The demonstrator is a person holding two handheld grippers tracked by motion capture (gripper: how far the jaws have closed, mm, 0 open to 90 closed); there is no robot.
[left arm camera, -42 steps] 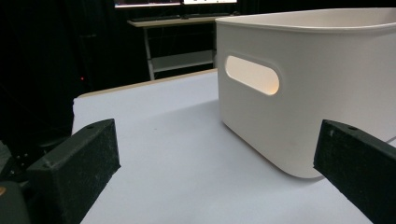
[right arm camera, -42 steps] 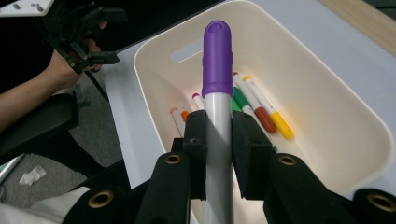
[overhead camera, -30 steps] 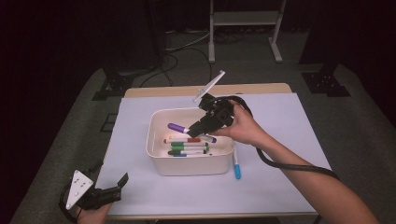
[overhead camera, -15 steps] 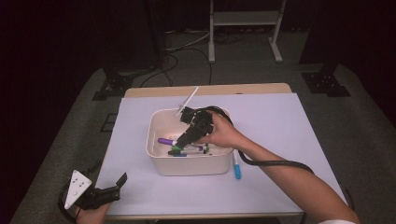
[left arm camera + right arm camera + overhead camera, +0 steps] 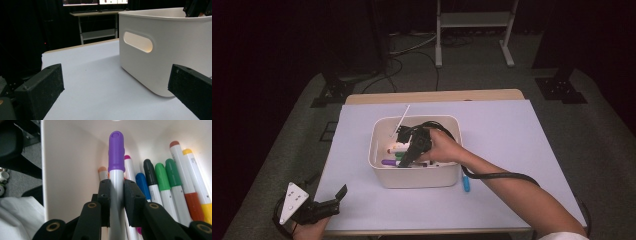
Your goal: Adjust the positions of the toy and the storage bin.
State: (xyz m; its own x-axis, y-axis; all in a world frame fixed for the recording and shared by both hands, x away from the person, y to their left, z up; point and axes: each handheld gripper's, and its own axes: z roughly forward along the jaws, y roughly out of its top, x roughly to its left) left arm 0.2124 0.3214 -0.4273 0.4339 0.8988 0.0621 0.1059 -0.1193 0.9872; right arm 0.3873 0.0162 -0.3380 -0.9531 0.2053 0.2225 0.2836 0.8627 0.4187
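Right gripper (image 5: 116, 195) clamped on purple marker (image 5: 116, 152) — low inside bin (image 5: 414, 177) w/ other markers, ready for drop; left gripper (image 5: 115, 92) apart, idle.

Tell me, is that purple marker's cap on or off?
On. The purple cap sits on the marker, clamped in the right gripper inside the bin.

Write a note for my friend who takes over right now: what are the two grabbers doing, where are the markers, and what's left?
Right gripper: shut on the purple-capped marker, lowered inside the white bin.
Left gripper: open, holding nothing, low over the table near the bin's handle side.
In the bin: several markers already lying side by side.
Outside: one blue marker on the table beside the bin.
Left, probably: release the purple one, then fetch the blue one.
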